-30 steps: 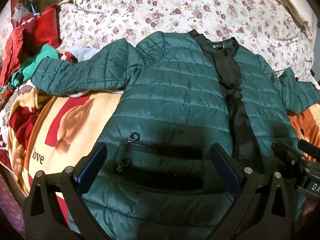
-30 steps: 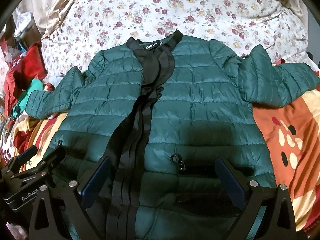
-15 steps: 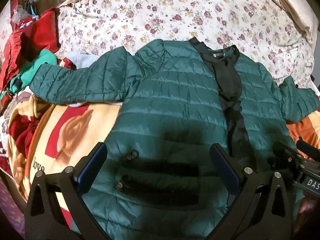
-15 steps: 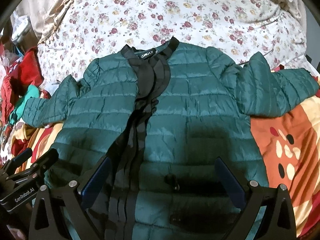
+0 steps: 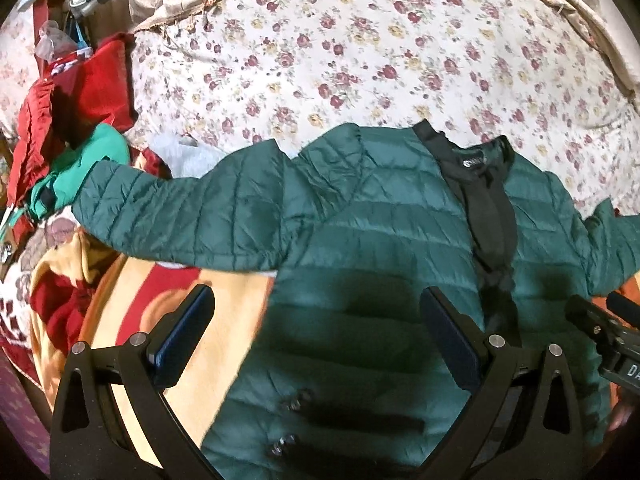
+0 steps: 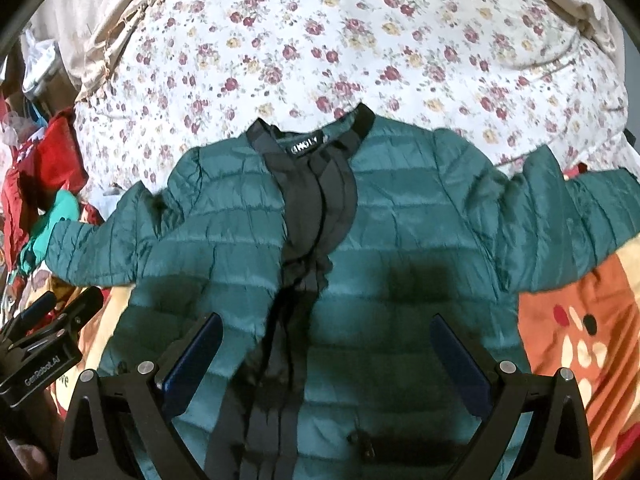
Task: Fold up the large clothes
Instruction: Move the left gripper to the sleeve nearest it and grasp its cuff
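A dark green quilted puffer jacket [image 5: 380, 240] lies face up and spread flat on the bed, black front placket and collar towards the far side, both sleeves out sideways. It also shows in the right wrist view [image 6: 400, 248]. My left gripper [image 5: 318, 300] is open and empty above the jacket's left front panel, near its lower left edge. My right gripper [image 6: 326, 326] is open and empty above the jacket's lower middle, right of the black placket [image 6: 316, 200]. Each gripper's body shows at the edge of the other's view.
A floral quilt [image 5: 380, 60] covers the far bed. An orange and yellow patterned blanket [image 6: 580, 340] lies under the jacket. Red and teal clothes [image 5: 68, 136] are piled at the left. The left sleeve [image 5: 180, 216] reaches towards that pile.
Both grippers have pulled back and risen, so the jacket sits lower and farther in both views. The jacket has not moved. Both grippers stay open.
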A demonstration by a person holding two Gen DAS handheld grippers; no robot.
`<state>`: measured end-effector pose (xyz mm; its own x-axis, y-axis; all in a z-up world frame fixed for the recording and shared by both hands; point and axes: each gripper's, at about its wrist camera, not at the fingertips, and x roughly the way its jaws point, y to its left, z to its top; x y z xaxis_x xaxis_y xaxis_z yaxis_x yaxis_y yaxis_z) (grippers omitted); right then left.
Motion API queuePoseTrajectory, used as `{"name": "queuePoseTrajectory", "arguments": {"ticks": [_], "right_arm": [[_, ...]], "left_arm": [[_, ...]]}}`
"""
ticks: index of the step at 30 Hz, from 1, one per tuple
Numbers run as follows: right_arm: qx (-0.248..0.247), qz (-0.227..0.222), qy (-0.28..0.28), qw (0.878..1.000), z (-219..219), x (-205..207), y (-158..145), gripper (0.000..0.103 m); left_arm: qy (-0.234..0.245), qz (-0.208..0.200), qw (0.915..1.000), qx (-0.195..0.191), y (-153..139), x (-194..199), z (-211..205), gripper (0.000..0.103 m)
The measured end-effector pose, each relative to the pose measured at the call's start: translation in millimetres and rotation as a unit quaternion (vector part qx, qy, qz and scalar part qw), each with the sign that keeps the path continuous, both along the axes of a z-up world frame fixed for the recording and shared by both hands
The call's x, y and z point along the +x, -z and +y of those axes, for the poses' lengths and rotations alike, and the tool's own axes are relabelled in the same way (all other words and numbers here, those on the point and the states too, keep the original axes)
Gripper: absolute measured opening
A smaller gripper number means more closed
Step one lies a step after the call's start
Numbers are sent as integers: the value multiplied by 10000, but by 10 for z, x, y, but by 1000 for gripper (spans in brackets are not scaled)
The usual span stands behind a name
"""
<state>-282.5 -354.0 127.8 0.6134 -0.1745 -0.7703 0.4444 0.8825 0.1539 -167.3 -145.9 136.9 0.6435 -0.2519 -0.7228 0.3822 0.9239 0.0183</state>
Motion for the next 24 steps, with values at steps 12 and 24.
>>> {"name": "queuePoseTrajectory", "arguments": {"ticks": [12,24], "right_arm": [[95,-122,-5,9999,-116,467,-46,103],[17,-129,-153,9998,-149,975,81,103]], "left_arm": [[-176,50,9998,0,-11,489,-45,102],[-351,84,9993,-134,84,972,-31,102]]}}
